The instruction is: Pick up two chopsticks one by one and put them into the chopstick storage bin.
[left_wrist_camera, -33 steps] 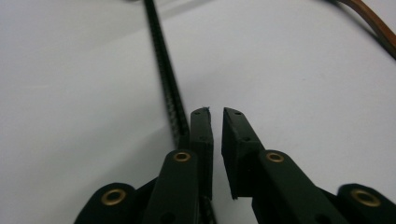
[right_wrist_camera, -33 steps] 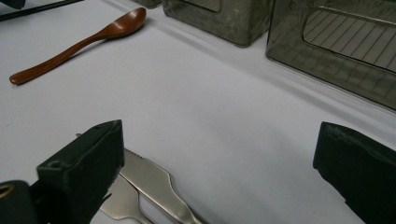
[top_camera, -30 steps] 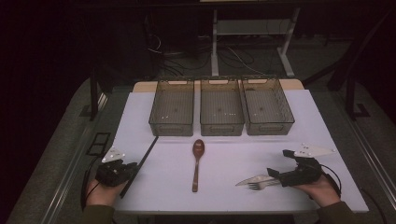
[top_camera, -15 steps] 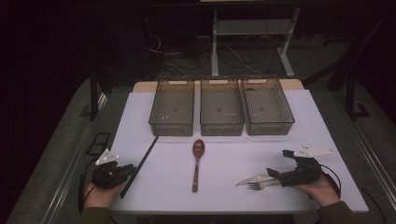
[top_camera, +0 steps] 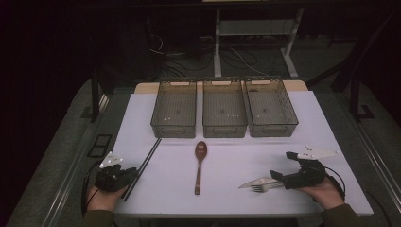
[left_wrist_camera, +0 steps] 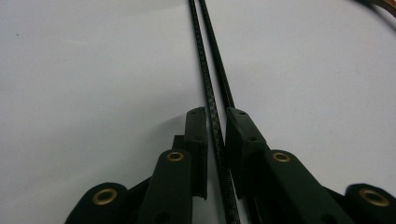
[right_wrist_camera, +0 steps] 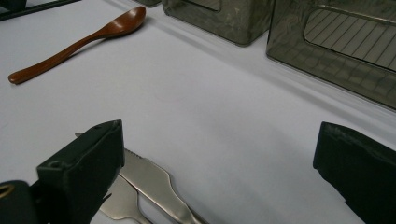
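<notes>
My left gripper (top_camera: 124,176) sits at the near left edge of the white table (top_camera: 227,189), its jaws drawn in close around the pair of black chopsticks (left_wrist_camera: 211,93); the sticks run between the pads and away across the table, though I cannot tell whether the pads actually press on them. My right gripper (top_camera: 276,178) rests at the near right, jaws spread wide and holding nothing, with the metal knife (right_wrist_camera: 154,179) and fork (right_wrist_camera: 119,203) lying just beside its left jaw. A wooden spoon (top_camera: 200,165) lies between my hands, in front of three grey baskets (top_camera: 224,111).
</notes>
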Action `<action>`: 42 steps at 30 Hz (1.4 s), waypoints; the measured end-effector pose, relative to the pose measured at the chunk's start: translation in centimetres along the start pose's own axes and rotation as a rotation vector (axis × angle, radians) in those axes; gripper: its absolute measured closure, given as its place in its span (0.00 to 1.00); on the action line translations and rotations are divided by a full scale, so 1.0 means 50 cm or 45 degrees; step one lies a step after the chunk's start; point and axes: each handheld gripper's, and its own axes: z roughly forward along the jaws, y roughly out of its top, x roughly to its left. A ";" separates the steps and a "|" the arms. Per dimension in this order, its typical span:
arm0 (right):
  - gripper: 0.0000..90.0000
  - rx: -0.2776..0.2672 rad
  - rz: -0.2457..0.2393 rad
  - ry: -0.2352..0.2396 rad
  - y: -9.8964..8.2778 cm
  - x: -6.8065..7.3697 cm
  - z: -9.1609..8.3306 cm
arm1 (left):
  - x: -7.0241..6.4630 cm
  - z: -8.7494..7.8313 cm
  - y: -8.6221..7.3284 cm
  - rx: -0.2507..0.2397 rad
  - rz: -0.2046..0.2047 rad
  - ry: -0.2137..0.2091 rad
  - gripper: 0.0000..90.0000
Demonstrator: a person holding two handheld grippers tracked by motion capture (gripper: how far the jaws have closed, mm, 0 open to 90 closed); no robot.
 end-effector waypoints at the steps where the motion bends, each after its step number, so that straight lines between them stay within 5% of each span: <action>1: 0.02 0.001 0.000 0.000 0.000 0.000 0.000 | -0.002 0.001 0.000 -0.001 0.003 0.011 0.89; 25: 0.02 -0.003 -0.002 0.000 0.000 0.000 -0.001 | -0.006 -0.004 0.008 -0.011 -0.011 0.020 0.95; 42: 0.02 0.000 -0.001 -0.001 0.000 0.000 -0.001 | -0.030 -0.013 0.026 -0.042 0.102 -0.074 0.95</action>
